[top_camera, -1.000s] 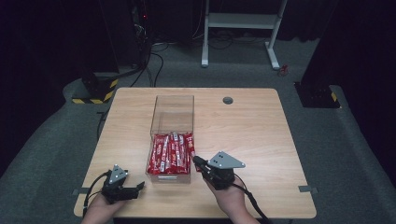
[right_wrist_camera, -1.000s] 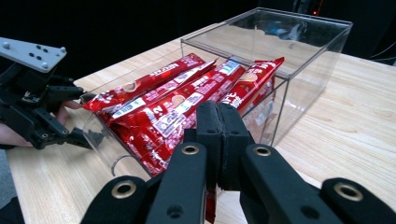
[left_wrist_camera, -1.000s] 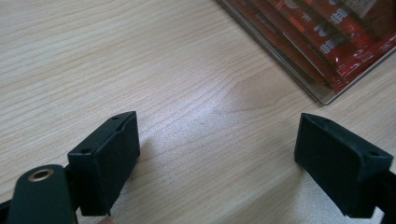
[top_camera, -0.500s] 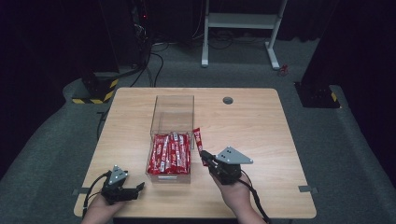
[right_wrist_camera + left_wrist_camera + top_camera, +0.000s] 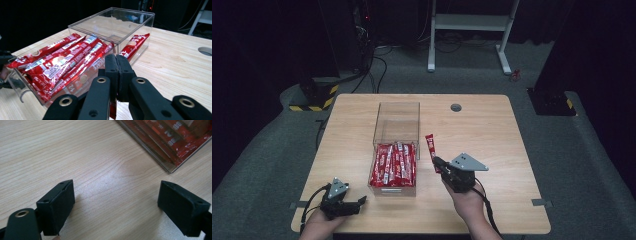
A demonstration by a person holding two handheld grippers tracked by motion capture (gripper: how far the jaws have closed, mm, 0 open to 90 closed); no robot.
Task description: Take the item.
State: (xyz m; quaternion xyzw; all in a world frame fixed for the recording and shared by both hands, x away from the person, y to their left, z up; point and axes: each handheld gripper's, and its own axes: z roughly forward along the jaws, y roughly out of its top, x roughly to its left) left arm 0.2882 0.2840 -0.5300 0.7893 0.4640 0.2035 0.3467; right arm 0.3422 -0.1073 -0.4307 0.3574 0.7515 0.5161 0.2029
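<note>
Right gripper (image 5: 435, 162) has its jaws pressed together on one end of a red sachet (image 5: 430, 146), held just beside the right wall of the clear box (image 5: 396, 116), above the wooden table (image 5: 492, 135). More red packets (image 5: 393, 164) fill the box's near half. Judging by this, one packet is being carried out of the box, and the next move calls for picking a bare patch of table and lowering it flat there. Left gripper (image 5: 361, 200) rests spread on the table, nothing between its jaws.
</note>
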